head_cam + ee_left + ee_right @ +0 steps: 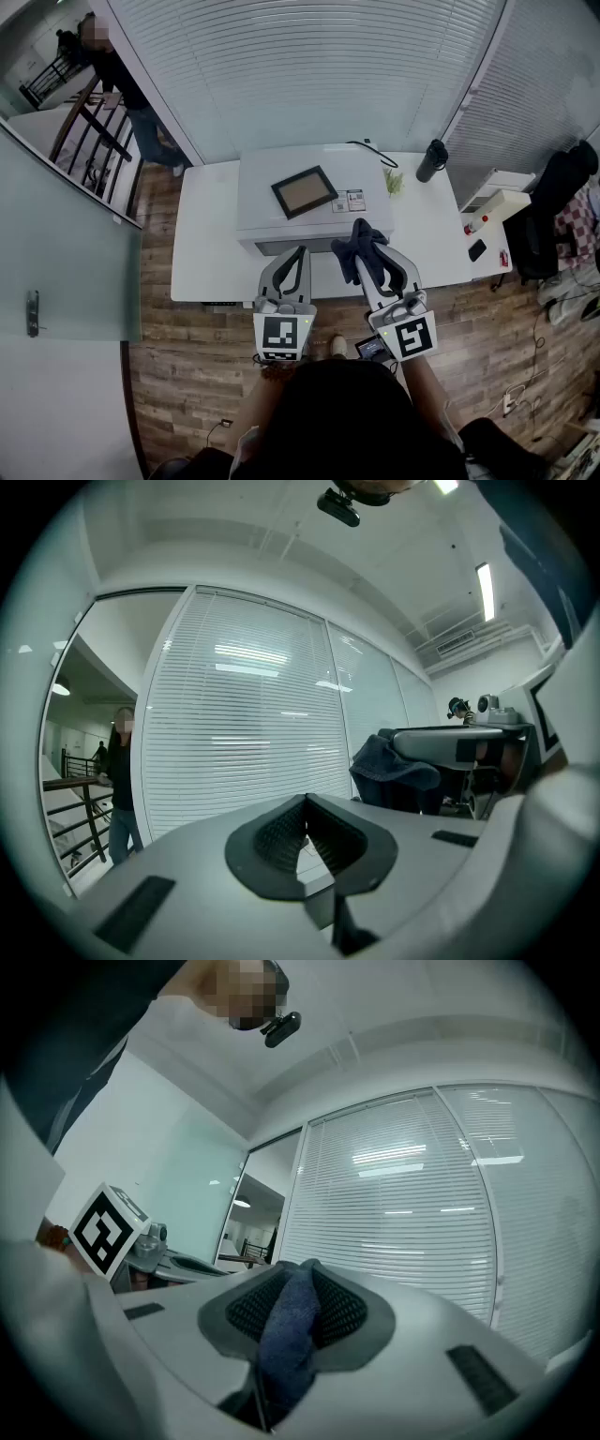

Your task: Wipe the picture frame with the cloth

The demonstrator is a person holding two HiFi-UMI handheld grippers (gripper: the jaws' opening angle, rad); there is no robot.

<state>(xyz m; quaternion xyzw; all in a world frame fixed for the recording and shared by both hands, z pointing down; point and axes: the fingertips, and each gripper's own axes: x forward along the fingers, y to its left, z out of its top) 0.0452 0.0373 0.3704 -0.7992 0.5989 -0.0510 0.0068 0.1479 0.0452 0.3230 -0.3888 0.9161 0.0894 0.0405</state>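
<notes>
Pinching the dark blue cloth [281, 1344] between them, the fingers [342, 1309] of the right gripper [298, 1274] hold the fabric in a bunch that hangs out of the grip. The left gripper [305, 803] has its own fingers pressed together on nothing. Both are held about level at the near edge of the white tabletop [206, 246], well short of the picture frame [305, 191], so the step in hand looks like carrying the cloth to the frame, with wiping not yet begun. The next move calls for reaching forward and lowering the right gripper until the cloth lies on the frame's face. The left gripper may need to steady the frame, which probably slides easily. The frame is small and rectangular, with a dark border round a tan panel. It lies flat and askew on a raised white box [267, 173] at the middle of the tabletop.
</notes>
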